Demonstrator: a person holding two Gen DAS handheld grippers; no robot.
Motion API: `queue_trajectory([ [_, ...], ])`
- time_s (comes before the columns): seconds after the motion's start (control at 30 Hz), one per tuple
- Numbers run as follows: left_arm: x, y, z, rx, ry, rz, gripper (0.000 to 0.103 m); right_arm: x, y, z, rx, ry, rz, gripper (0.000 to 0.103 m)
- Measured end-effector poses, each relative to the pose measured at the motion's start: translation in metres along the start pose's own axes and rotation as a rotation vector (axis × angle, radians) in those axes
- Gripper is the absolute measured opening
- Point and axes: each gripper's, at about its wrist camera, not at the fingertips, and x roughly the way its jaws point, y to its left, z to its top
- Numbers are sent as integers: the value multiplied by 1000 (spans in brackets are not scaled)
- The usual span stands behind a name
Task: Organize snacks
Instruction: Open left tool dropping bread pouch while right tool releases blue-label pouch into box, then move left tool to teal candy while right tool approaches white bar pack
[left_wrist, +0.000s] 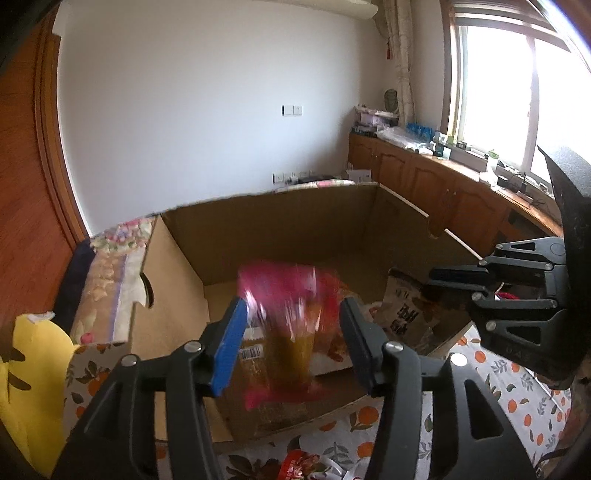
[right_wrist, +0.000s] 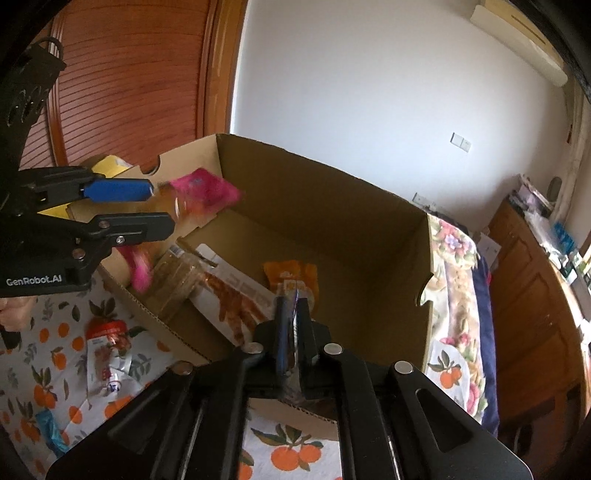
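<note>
Left wrist view: a pink bag (left_wrist: 288, 314), blurred, is seen between the wide left jaws above the box (left_wrist: 280, 229); a thin packet (right_wrist: 295, 325) is pinched in the right jaws over it, likely for dropping in.

**Layout: box, packets, grippers**

A cardboard box (right_wrist: 332, 206) sits on the counter (right_wrist: 291, 454), open side up. Inside it, a flat packet (right_wrist: 236, 299) lies on the floor of the box, a small pouch (right_wrist: 291, 277) just behind it. The left gripper (right_wrist: 159, 208) is over the box's left wall, a blurred bag (left_wrist: 291, 317) between its fingers. The right gripper (right_wrist: 293, 321) is at the box's near wall, a thin packet (right_wrist: 294, 314) in it. A small packet (right_wrist: 107, 350) lies on the counter left of the box.
</note>
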Motion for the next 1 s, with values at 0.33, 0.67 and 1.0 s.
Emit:
queue_trajectory([
  [0.33, -26, -12, -3, 14, -24, -10, 56, -25, -7, -2, 57, -60, 27, 21],
  [0.67, -64, -24, -30, 17, -13, -10, 57, -65, 2, -23, 95, -70, 50, 27],
  [1.0, -102, -35, -85, 8, 39, -12, 57, -95, 34, -68, 143, -43, 138, 44],
])
